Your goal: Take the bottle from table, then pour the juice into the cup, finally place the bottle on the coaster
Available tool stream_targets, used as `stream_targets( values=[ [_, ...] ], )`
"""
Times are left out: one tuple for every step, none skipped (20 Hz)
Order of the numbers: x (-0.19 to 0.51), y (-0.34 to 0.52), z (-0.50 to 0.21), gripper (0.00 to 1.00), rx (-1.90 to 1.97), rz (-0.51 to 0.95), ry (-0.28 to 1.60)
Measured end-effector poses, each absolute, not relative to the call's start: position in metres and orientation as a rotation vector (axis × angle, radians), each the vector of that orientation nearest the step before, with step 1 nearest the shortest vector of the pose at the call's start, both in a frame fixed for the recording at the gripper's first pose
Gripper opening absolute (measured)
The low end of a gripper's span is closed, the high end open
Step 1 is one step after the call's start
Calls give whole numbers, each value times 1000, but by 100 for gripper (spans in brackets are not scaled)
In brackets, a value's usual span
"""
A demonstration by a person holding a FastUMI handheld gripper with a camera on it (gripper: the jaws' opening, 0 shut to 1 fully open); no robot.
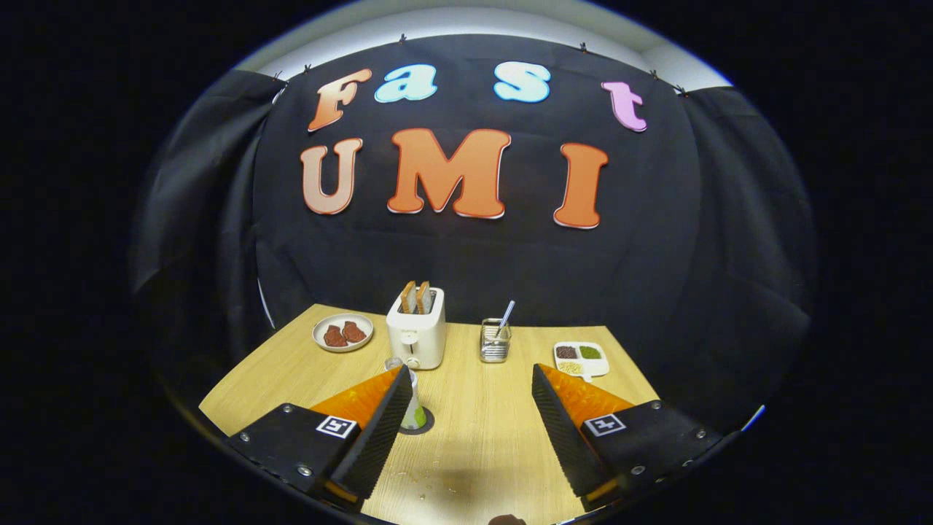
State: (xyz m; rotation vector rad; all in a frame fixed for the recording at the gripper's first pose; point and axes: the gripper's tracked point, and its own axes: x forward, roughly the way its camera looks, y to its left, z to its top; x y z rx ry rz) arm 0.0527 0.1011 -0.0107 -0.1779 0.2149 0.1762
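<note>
- On the wooden table [466,437], far left, a plate [342,332] holds two brown pieces
- beside it a white toaster [416,332] with two slices standing in its slots
- just in front, the bottle [413,408] stands on a dark coaster [426,423], half hidden behind the left finger
- gripper [466,379] spread wide, nothing between the fingers
- beyond them a wire holder [495,341] with a utensil
- then a white tray [581,357] of seeds or grains

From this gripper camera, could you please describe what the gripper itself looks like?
The gripper has two wedge-shaped fingers with ribbed inner faces, set wide apart. Each is mounted on a dark, bolted block carrying a small square black-and-white marker.
</note>
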Motion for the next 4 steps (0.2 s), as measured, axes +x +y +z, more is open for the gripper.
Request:
stream_targets(
  values=[
    [42,98,1,97,-163,177,195],
    [35,95,13,97,-155,177,171],
    [32,92,21,97,-152,173,149],
    [28,88,26,97,-153,162,137]
  ],
)
